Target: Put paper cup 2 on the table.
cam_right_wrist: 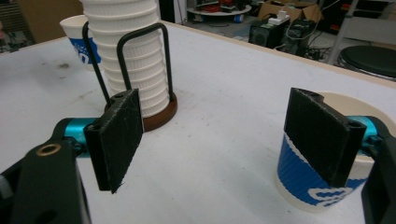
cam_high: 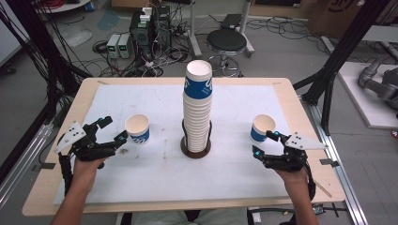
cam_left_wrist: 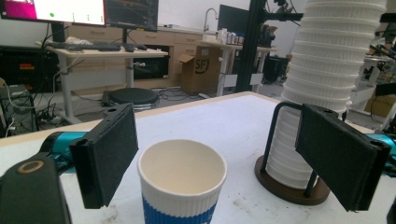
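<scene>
Since both paper cups (cam_high: 138, 128) (cam_high: 262, 128) are light & crushable, grip mid-wall gently; left hand-held gripper (cam_high: 112, 130) & right hand-held gripper (cam_high: 268, 143) both open, holding nothing.

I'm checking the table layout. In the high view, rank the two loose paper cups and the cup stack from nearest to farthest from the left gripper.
1. Left cup: just beside the left gripper, at its jaw tips.
2. Cup stack: mid-table, in its holder.
3. Right cup: far side, by the right gripper.
</scene>
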`<state>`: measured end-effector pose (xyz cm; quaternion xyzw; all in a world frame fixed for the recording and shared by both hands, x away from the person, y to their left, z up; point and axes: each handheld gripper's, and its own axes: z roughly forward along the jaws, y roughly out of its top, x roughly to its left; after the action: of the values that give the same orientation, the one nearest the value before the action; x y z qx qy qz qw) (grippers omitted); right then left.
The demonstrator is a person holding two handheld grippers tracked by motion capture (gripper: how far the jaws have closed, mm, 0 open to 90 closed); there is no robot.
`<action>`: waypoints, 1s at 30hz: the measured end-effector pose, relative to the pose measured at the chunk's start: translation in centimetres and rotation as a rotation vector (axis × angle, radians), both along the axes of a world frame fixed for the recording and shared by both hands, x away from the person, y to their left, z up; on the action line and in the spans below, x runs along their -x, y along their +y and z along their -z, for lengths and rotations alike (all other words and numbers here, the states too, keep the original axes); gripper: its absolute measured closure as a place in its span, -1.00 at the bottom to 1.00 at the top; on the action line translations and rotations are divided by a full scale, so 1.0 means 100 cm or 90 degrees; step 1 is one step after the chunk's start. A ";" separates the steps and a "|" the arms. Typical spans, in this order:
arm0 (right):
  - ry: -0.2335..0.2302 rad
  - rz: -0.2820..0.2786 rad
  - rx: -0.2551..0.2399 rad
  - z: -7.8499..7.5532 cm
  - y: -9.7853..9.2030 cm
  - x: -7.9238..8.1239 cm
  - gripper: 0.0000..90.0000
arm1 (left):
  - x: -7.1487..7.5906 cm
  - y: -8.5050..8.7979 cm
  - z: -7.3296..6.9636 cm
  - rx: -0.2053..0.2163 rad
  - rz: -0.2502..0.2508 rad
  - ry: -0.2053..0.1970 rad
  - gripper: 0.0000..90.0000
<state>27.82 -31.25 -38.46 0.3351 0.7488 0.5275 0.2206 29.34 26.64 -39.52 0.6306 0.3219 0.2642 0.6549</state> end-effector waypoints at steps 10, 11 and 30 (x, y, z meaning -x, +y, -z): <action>-0.006 0.019 0.016 -0.002 -0.001 0.003 -0.55 | 0.005 0.002 0.000 0.006 0.005 -0.002 -0.71; -0.008 0.019 0.018 -0.002 -0.001 0.003 -0.55 | 0.005 0.003 0.001 0.006 0.005 -0.002 -0.71; -0.009 0.017 0.018 -0.003 0.003 0.004 -0.55 | 0.007 0.003 0.003 0.000 0.003 -0.002 -0.70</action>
<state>27.42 -30.93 -38.21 0.3382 0.7501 0.5163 0.2374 28.68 26.99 -39.81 0.6311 0.3197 0.2637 0.6558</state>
